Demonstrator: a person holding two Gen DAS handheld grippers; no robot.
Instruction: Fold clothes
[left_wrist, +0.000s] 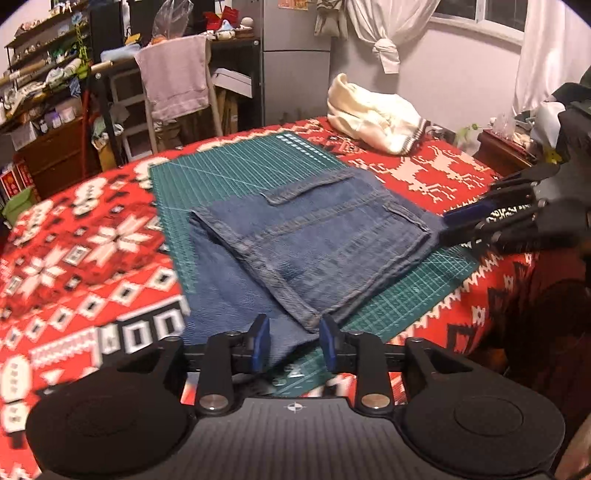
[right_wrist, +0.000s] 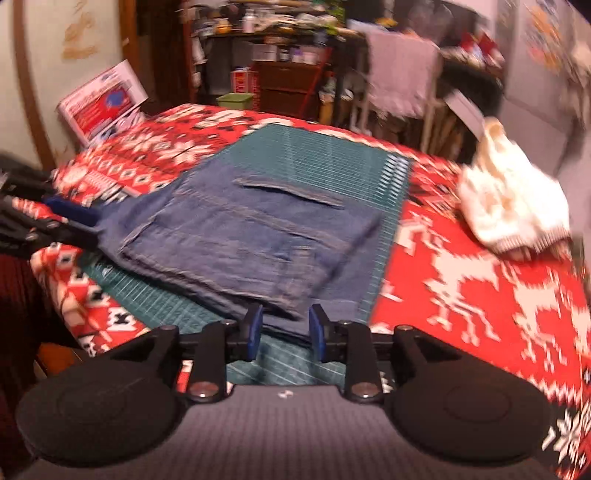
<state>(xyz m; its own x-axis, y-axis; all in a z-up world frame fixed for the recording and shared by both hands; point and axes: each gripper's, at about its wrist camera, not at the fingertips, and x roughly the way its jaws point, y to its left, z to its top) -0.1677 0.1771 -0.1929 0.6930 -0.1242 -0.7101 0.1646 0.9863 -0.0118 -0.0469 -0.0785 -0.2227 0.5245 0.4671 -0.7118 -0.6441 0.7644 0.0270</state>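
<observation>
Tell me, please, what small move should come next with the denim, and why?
Probably close the left gripper on the near corner of the folded denim: its fingers stand open around that hem, while the right gripper is open at the opposite edge.

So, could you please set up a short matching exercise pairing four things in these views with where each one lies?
Things:
1. denim garment
2. cream sweater
3. green cutting mat
4. pink towel

Places:
A. draped over a chair behind the table
B. directly on the red patterned blanket, under the denim
C. crumpled at the far end of the table
D. on the mat, between both grippers

Pairs: 1-D, 2-C, 3-B, 4-A
</observation>
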